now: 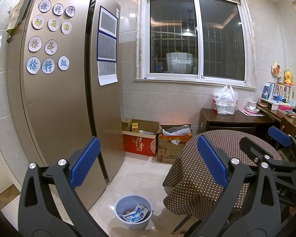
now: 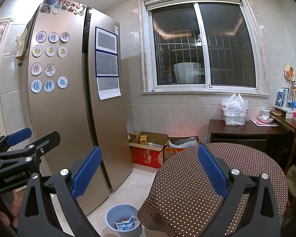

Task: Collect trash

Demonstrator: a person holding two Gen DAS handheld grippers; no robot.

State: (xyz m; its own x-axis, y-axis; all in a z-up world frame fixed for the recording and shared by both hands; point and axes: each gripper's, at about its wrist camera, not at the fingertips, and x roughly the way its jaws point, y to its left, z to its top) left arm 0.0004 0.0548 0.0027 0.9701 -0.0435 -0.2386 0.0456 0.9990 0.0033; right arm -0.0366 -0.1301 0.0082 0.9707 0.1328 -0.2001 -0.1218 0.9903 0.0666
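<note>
A grey-blue trash bin (image 1: 133, 214) stands on the tiled floor between the fridge and the round table. Inside it lie blue-and-white wrappers (image 1: 135, 214). The right wrist view shows the same bin (image 2: 122, 219) low in the frame with the wrappers (image 2: 126, 225) in it. My left gripper (image 1: 148, 164) is open and holds nothing, raised well above the bin. My right gripper (image 2: 149, 169) is likewise open with nothing between its blue pads. Each view catches the other gripper at its side edge. A hand (image 2: 13, 211) grips the left gripper's handle.
A tall gold fridge (image 1: 65, 90) fills the left. A round table with a brown dotted cloth (image 2: 217, 179) is at right. Cardboard boxes (image 1: 157, 140) sit under the window. A dark side table (image 1: 232, 120) carries a white plastic bag (image 1: 225, 100), bowls and books.
</note>
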